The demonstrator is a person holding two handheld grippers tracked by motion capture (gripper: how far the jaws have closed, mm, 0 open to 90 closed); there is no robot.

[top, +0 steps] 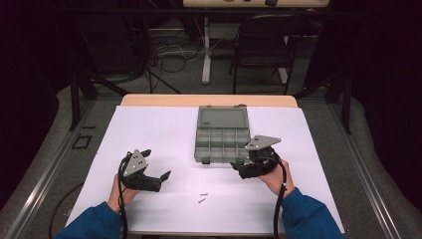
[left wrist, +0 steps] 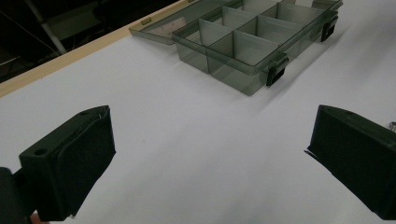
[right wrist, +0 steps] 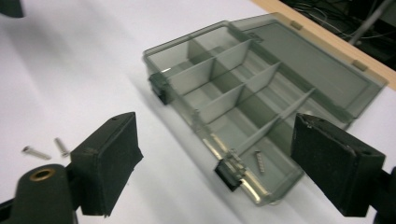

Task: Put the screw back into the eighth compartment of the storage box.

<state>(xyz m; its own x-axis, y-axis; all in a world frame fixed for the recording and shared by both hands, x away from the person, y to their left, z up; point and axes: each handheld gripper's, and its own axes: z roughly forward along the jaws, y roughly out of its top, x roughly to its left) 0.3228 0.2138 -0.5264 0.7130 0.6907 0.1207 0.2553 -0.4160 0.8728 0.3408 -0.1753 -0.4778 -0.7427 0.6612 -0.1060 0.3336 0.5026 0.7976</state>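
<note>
**Sorting screws into the divided box**

We work on a white table cover [top: 149, 129], where a smoky transparent plastic organiser box [top: 222, 140] lies open, its lid folded back. One small silver screw [right wrist: 258, 162] already lies in the near corner compartment. Two more loose silver screws [top: 202, 197] lie on the cover, near the box (between our hands). To do the next pick well, we judge it best to come down squarely over one screw, pads astride its shaft. The right gripper [right wrist: 212, 163] hangs over the box's near corner, jaws spread wide and empty. The left gripper [left wrist: 210, 154] is likewise spread, touching nothing.
</note>
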